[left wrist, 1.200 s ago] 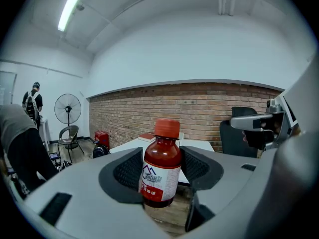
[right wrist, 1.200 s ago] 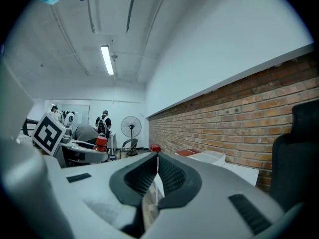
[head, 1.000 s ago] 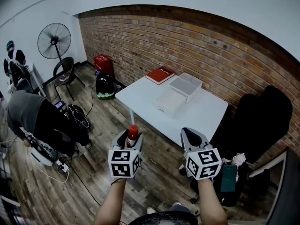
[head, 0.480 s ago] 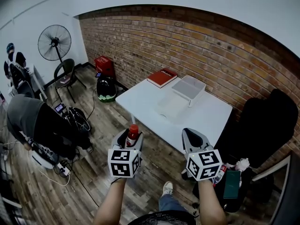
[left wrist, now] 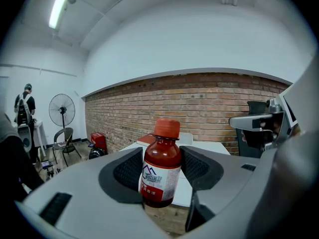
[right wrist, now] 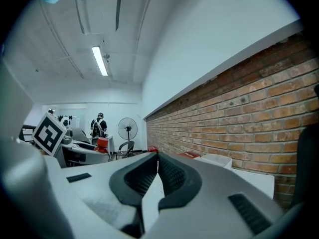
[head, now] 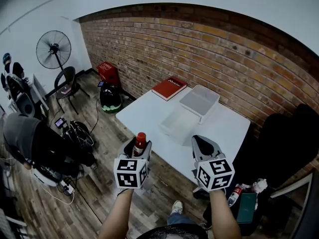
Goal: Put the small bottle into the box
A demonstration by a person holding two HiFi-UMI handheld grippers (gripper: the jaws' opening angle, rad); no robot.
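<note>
1. The small bottle [left wrist: 160, 168] is brown glass or plastic with dark liquid inside, an orange-red screw cap [left wrist: 167, 127] and a white label.
2. The label carries a blue peaked logo over a line of blue lettering, with a red band below. The print is too small to read.
3. The left claw [head: 139, 145] holds the bottle upright. Its two dark ribbed pads [left wrist: 128, 169] press on either side of the bottle's body, with the cap standing clear above them.
4. In the head view the bottle sits in the air over the wooden floor [head: 104, 133], short of the near edge of the white tabletop [head: 144, 114] and well apart from the box [head: 192, 108].
5. The box is pale grey and rectangular, standing toward the far side of the tabletop. A shallow translucent tray [head: 175, 125] lies just beside it, on the near side.
6. A red book [head: 169, 88] lies at the far left corner of the tabletop. White lettering shows on its cover but cannot be read.
7. The right claw [head: 203, 146] is closed, its pads meeting with nothing between them, and it hangs level with the left one.
8. Each claw carries a cube of black-and-white square markers [head: 130, 172].
</note>
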